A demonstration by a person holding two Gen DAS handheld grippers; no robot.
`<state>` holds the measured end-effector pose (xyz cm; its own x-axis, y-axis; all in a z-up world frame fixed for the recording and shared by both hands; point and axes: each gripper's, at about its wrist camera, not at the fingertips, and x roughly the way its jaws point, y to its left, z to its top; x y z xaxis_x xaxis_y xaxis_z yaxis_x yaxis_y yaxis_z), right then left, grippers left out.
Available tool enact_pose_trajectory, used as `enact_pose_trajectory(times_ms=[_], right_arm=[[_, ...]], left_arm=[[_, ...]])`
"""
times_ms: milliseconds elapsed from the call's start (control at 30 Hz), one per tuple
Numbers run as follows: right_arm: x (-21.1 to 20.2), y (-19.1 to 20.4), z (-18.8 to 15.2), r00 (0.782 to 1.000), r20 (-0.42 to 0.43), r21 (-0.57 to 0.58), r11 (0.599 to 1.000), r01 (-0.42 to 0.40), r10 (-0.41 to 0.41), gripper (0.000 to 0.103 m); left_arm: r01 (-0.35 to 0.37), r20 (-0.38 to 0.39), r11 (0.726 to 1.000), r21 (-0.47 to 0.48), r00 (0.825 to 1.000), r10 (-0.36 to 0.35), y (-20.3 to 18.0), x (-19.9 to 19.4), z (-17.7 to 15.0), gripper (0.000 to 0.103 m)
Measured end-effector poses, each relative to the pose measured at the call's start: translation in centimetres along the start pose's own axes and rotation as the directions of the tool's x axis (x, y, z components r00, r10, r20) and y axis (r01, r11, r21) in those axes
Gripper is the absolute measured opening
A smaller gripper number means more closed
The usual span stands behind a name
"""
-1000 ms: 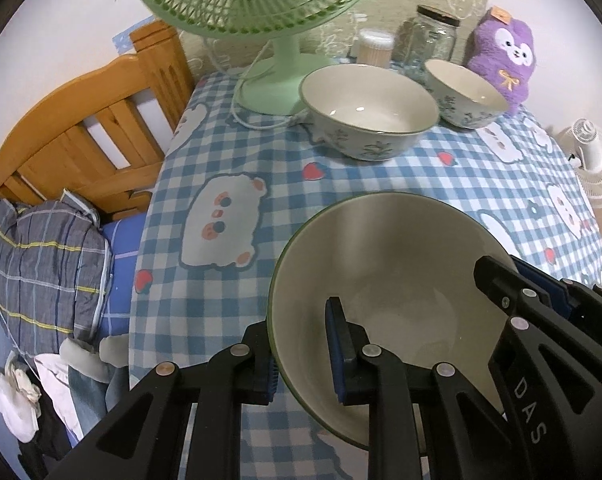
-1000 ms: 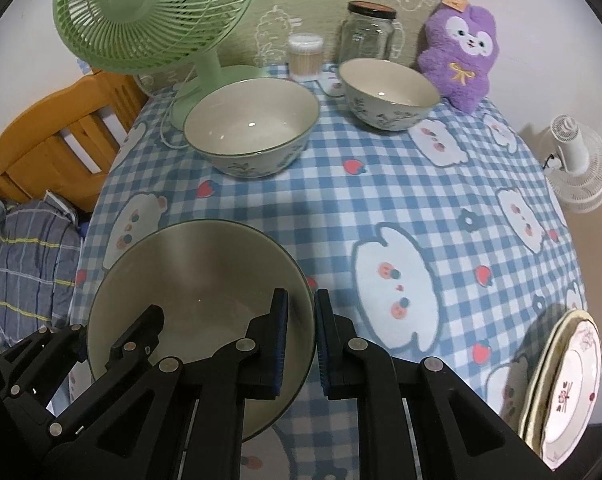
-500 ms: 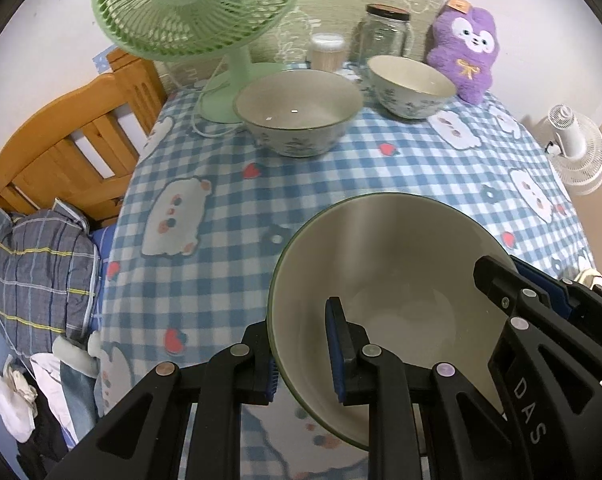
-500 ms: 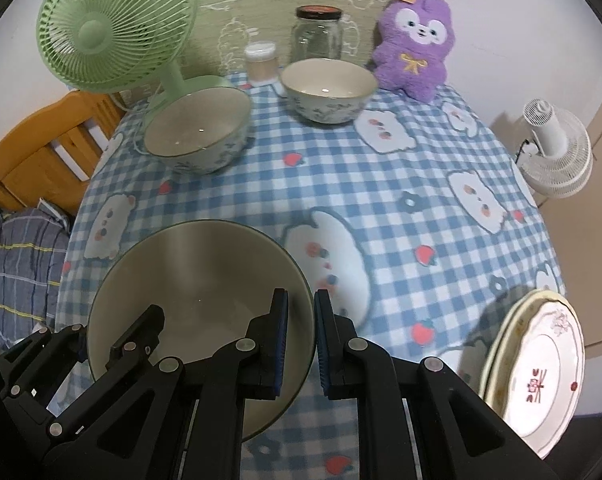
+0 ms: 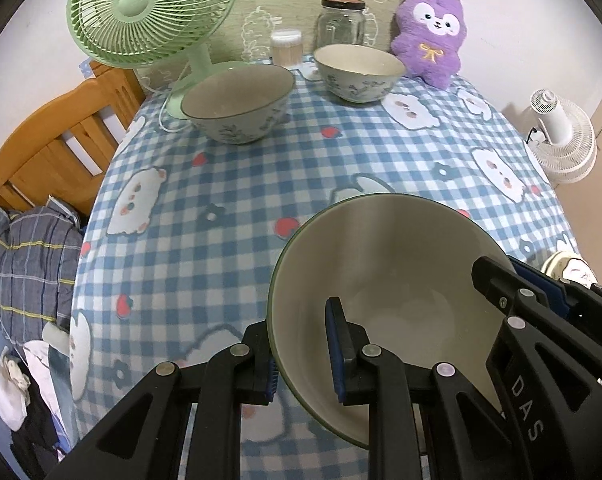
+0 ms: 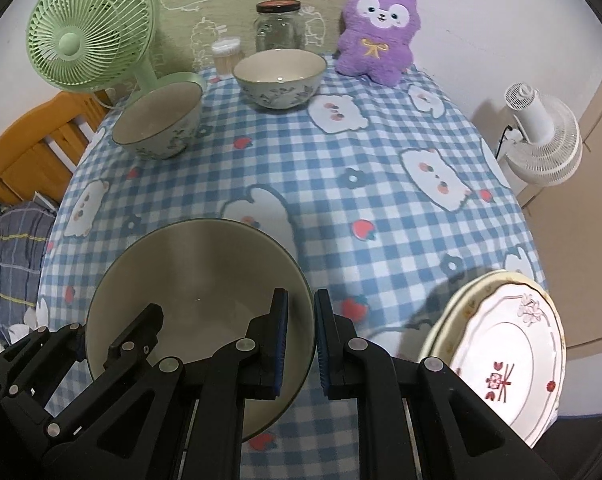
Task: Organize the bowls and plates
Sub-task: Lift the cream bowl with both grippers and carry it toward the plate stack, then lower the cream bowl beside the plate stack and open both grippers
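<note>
A large cream bowl with a green rim [image 5: 389, 264] hangs just over the checked tablecloth near its front. My left gripper [image 5: 301, 324] is shut on the bowl's left rim. My right gripper [image 6: 301, 300] is shut on the right rim of the same bowl [image 6: 197, 280]; its black arm also shows at the right of the left wrist view. Two flowered bowls stand at the back: one by the fan [image 5: 237, 100] [image 6: 157, 120], one by the jar [image 5: 359, 72] [image 6: 279, 76]. A stack of patterned plates [image 6: 501, 360] lies at the table's front right edge.
A green desk fan [image 5: 149, 12], a glass jar [image 5: 341, 24], a cotton-swab tub [image 5: 287, 46] and a purple plush toy [image 5: 429, 32] line the back. A wooden chair [image 5: 53, 140] with folded cloth stands left; a white floor fan [image 6: 541, 136] stands right.
Both grippers have drawn back toward the table's front with the bowl held between them. The far bowls and fan now look smaller, and the plate stack has come further into view.
</note>
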<state>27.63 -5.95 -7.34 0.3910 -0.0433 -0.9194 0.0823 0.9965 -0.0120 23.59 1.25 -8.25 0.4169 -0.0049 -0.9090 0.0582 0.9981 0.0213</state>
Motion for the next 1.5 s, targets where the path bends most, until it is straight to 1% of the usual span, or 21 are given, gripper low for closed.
enact_pose_trajectory(times_ms=[433,767,933,1100,1267,1500], right_arm=[[0.0,-2.1,-2.0,1.000,-0.009,-0.022,1.000,-0.002,0.002,0.016],[0.4,-3.0,-4.4,0.999,-0.050,-0.015,1.000,-0.008,0.007,0.016],[0.3,-3.4,-5.6,0.998,-0.060,-0.005,1.000,-0.013,0.013,0.016],[0.0,-3.5,-6.5,0.998,-0.057,-0.014,1.000,-0.012,0.011,0.016],[-0.4,-3.5,-7.2,0.999,-0.054,-0.028,1.000,-0.010,0.008,0.016],[-0.8,-3.9,-7.8,0.998,-0.047,-0.033,0.999,-0.031,0.030,0.016]], left_arm=[[-0.004,-0.005,1.000,-0.031,1.000,0.004,-2.6,-0.2,-2.2,0.018],[-0.008,-0.031,0.999,-0.044,0.999,0.007,-3.6,0.2,-4.5,0.018],[-0.021,-0.029,0.999,-0.035,0.999,0.020,-4.2,-0.1,-5.6,0.018],[-0.028,-0.028,0.999,-0.025,0.999,0.028,-4.4,-0.1,-6.5,0.018],[-0.021,-0.027,0.999,-0.044,0.999,0.020,-4.4,-0.4,-7.3,0.018],[-0.018,-0.029,0.997,-0.070,0.999,0.016,-4.6,-0.6,-8.1,0.018]])
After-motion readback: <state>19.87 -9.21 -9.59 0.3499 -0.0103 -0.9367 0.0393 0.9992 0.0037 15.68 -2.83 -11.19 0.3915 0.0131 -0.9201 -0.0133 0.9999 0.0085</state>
